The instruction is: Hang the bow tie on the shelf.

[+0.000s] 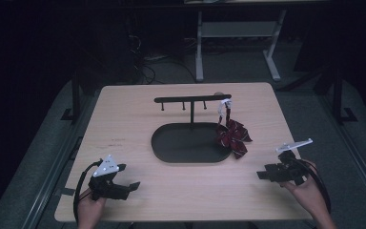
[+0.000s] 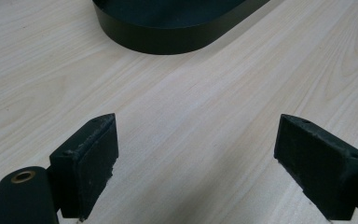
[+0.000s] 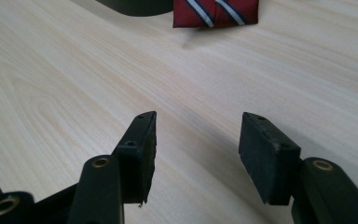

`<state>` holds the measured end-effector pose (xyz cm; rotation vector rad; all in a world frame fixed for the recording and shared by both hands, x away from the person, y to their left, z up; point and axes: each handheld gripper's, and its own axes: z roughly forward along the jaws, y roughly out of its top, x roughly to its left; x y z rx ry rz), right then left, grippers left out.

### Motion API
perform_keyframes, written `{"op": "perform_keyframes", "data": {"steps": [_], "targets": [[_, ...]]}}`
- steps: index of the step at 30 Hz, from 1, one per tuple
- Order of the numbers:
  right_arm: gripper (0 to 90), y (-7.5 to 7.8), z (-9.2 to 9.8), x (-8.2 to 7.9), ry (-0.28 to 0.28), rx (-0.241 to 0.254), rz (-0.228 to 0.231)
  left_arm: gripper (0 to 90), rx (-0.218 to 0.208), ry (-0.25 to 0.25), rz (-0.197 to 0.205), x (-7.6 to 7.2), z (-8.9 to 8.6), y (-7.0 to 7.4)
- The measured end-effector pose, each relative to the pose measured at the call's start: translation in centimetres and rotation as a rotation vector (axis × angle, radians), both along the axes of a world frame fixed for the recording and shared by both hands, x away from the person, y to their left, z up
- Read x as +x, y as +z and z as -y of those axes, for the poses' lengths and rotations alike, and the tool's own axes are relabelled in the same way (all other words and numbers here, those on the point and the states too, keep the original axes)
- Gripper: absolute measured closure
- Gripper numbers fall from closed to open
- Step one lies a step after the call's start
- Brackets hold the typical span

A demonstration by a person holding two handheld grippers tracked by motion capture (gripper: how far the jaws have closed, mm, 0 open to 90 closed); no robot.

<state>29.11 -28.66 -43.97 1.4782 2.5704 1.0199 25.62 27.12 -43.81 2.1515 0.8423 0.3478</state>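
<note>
A dark red striped bow tie [image 1: 232,136] hangs by a white strap from the right end of a black T-shaped rack [image 1: 192,99], whose post rises from a black oval tray [image 1: 164,145]. The bow's lower tails [image 3: 216,12] show at the top of the right gripper view. My left gripper [image 1: 134,185] rests near the table's front left corner, open, with bare wood between its pads [image 2: 87,164]; the tray's rim [image 2: 168,41] lies ahead of it. My right gripper [image 1: 262,175] sits at the front right, open and empty, pointing left toward the bow.
The light wooden table [image 1: 124,129] has its front edge close behind both hands. Beyond the far edge stand a white desk frame [image 1: 238,43] and cables on a dark floor.
</note>
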Motion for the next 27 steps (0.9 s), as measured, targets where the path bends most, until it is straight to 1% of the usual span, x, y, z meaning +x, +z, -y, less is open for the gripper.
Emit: {"op": "perform_keyframes", "data": {"steps": [1,4,8,16,17,19,20,21,23,24,25,26,27], "targets": [[45.9,-0.1,0.1,-0.2,0.005,-0.004,0.004,13.5,0.000,0.000,0.000,0.0,0.0,0.0],[45.8,-0.4,0.1,-0.7,-0.004,0.004,-0.003,13.5,0.001,0.001,0.000,0.0,0.0,0.0],[45.7,-0.8,0.3,-1.3,-0.003,0.008,0.005,13.5,0.002,0.001,0.000,0.0,0.0,0.0],[45.4,-1.2,0.3,-2.4,-0.003,0.017,0.037,13.5,0.002,0.003,0.000,0.0,0.0,0.0],[45.4,-1.3,0.2,-2.5,-0.013,0.023,0.039,13.5,0.002,0.002,0.000,0.0,0.0,0.0],[45.4,-1.4,0.2,-2.8,-0.014,0.026,0.046,13.5,0.001,0.002,-0.001,0.0,0.0,0.0],[45.3,-1.5,0.2,-2.9,-0.009,0.025,0.049,13.5,-0.001,0.002,-0.001,0.0,0.0,0.0],[45.3,-1.5,0.2,-3.1,-0.019,0.026,0.042,13.5,-0.003,0.004,-0.003,0.0,0.0,0.0],[45.2,-1.7,0.3,-3.6,-0.022,0.032,0.052,13.5,-0.004,0.004,-0.004,0.0,0.0,0.0],[45.1,-1.7,0.3,-3.7,-0.024,0.032,0.056,13.5,-0.014,0.009,-0.006,0.0,0.1,-0.1],[44.9,-1.7,0.3,-3.9,-0.030,0.035,0.061,13.5,-0.013,0.011,-0.011,0.0,0.1,0.0],[44.3,-1.7,0.4,-4.1,-0.029,0.037,0.064,13.5,-0.003,0.006,-0.012,0.1,0.1,0.0],[44.0,-1.7,0.5,-4.2,-0.029,0.050,0.074,13.5,-0.001,0.003,-0.011,0.1,0.1,0.0]]}}
